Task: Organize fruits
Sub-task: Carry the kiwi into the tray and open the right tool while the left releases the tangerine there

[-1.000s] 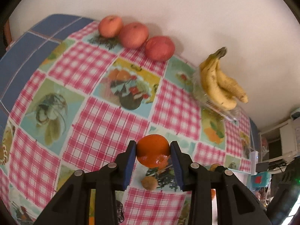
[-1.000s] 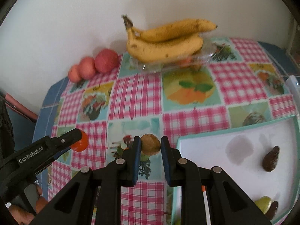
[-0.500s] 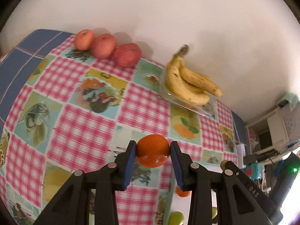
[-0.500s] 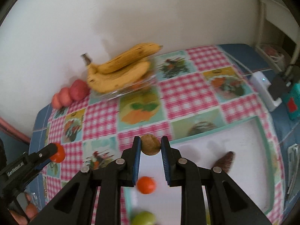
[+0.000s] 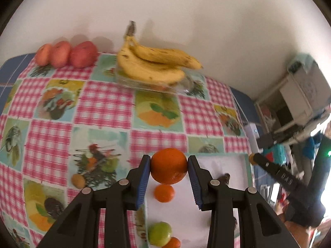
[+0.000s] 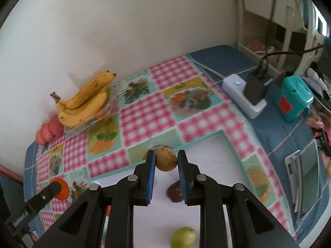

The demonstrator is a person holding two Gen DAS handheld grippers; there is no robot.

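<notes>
Table against a plain pale wall, covered by a pink-checked tablecloth (image 5: 103,111) with fruit-print squares; blue cloth beyond its right edge.

Left gripper (image 5: 168,166): blue pads clamped on an orange (image 5: 168,165), one pad on each side, fruit filling the gap. It is held in the air above the near-left part of a white tray (image 5: 223,165) with a teal rim.

Right gripper (image 6: 166,162): jaws narrowly set, pinching a brown kiwi (image 6: 166,159) between the blue pads, likewise held above the tray (image 6: 206,150), near its far rim.

On the tray, left wrist view: a smaller orange (image 5: 164,192) directly below the held one, a green fruit (image 5: 159,234) nearer the camera, another orange fruit (image 5: 172,242) touching it at the bottom edge, and a dark brown piece (image 5: 224,178) partly hidden behind the right finger. Right wrist view shows the same dark piece (image 6: 174,191) under the kiwi and the green fruit (image 6: 183,237), blurred.

Off the tray: a second kiwi (image 5: 78,180) lies on the cloth, left of the tray.

Far edge by the wall: bananas (image 5: 153,66) resting on a clear plastic container (image 5: 180,86); left of them three red apples (image 5: 64,53) in a row, touching.

Right side, on the blue cloth: a white power strip (image 6: 242,95) with a black plug in it, and a teal box (image 6: 293,99).
</notes>
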